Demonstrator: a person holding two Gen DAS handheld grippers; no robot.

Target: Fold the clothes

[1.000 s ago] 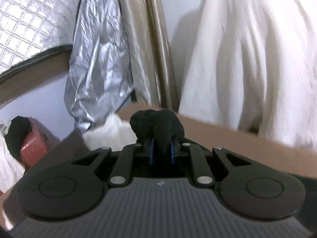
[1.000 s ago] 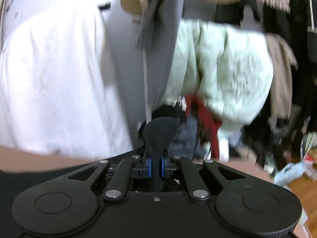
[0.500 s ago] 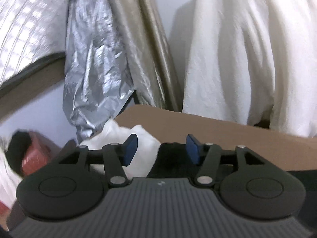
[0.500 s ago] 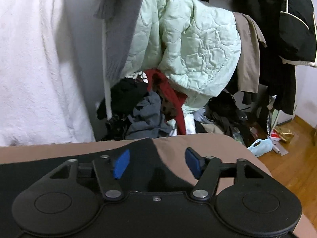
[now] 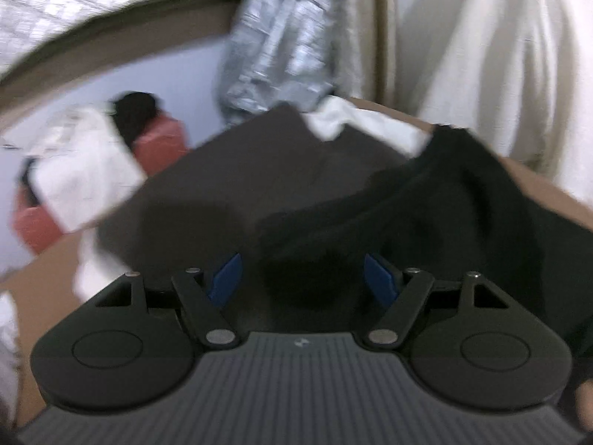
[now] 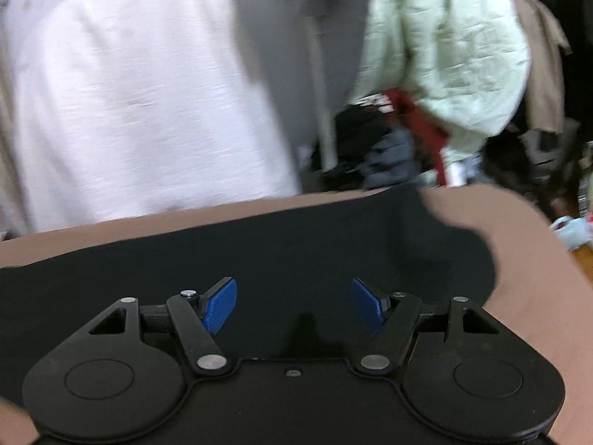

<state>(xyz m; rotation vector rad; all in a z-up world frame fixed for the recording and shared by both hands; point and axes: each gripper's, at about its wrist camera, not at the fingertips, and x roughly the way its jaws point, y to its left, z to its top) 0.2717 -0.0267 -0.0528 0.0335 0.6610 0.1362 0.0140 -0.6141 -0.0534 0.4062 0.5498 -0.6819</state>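
The left claw (image 5: 302, 276) hangs over the black garment (image 5: 463, 215), its blue pads (image 5: 224, 278) apart with the jaws opening; nothing is pinched, the cloth only lying beneath the gap. The right claw (image 6: 294, 306) is spread wide too, its pads (image 6: 218, 306) clear of the same black garment (image 6: 259, 259), which lies flat under it.

That garment is the thing to steer by. It lies on a brown counter (image 6: 526, 259), whose bare top shows beyond its far edge and off its ragged right-hand end. At its left end it bunches up beside a dark brown cloth (image 5: 259, 170), with white fabric (image 5: 363, 122) just past both.

Behind the garment hangs a big white cloth (image 6: 129, 92); further right of it are a pale green quilted jacket (image 6: 444, 55) and a heap of dark clothes with a red strip (image 6: 422, 126). Off the garment's left end I see crinkled silver sheeting (image 5: 281, 48) and a reddish bundle (image 5: 159, 141) lower down.

Both views are smeared by motion, so folds and edges are hard to read, and each claw's body hides the garment's near part.

A second ago both claws were clamped on tufts of the black garment, lifted off the counter; half a second ago they had let go, the left one not yet as wide. The garment now rests on the counter.
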